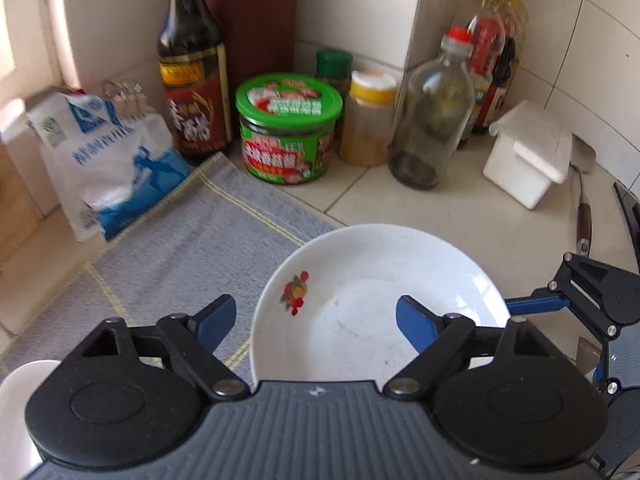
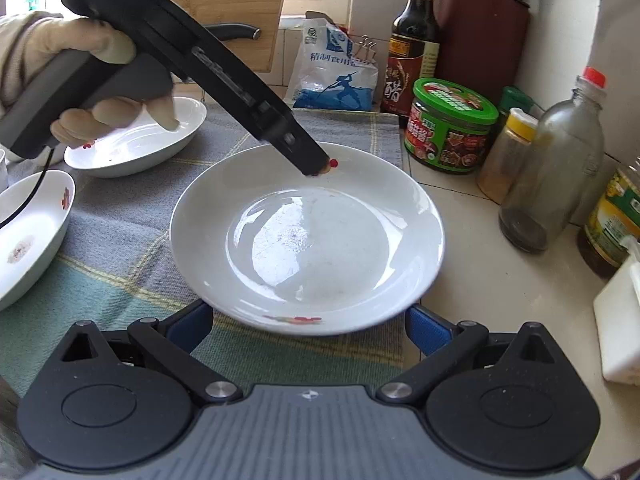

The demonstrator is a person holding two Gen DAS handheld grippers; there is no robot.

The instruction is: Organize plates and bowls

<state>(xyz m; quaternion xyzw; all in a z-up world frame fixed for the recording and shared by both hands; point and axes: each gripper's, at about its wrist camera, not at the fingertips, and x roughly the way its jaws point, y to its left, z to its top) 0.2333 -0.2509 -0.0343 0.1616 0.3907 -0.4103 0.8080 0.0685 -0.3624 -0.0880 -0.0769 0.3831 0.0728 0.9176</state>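
A white plate [image 2: 308, 236] with small red flower prints lies on the grey checked cloth [image 2: 120, 220], its right side over the tiled counter. My right gripper [image 2: 308, 328] stands open at the plate's near rim, with a blue pad on either side and neither touching it. My left gripper [image 2: 316, 166], held by a gloved hand [image 2: 116, 112], reaches down to the far rim. In the left wrist view the left gripper [image 1: 316, 324] is open above the plate [image 1: 372, 280], and its pads are clear of it. Two more white bowls [image 2: 136, 148] [image 2: 28, 232] sit on the cloth to the left.
Along the tiled wall stand a dark vinegar bottle [image 1: 192, 80], a green-lidded jar [image 1: 288, 128], a yellow-capped spice jar [image 1: 368, 120], a clear glass bottle [image 1: 432, 120], a salt bag [image 1: 108, 160] and a white box [image 1: 528, 152]. A knife block [image 2: 480, 40] stands in the corner.
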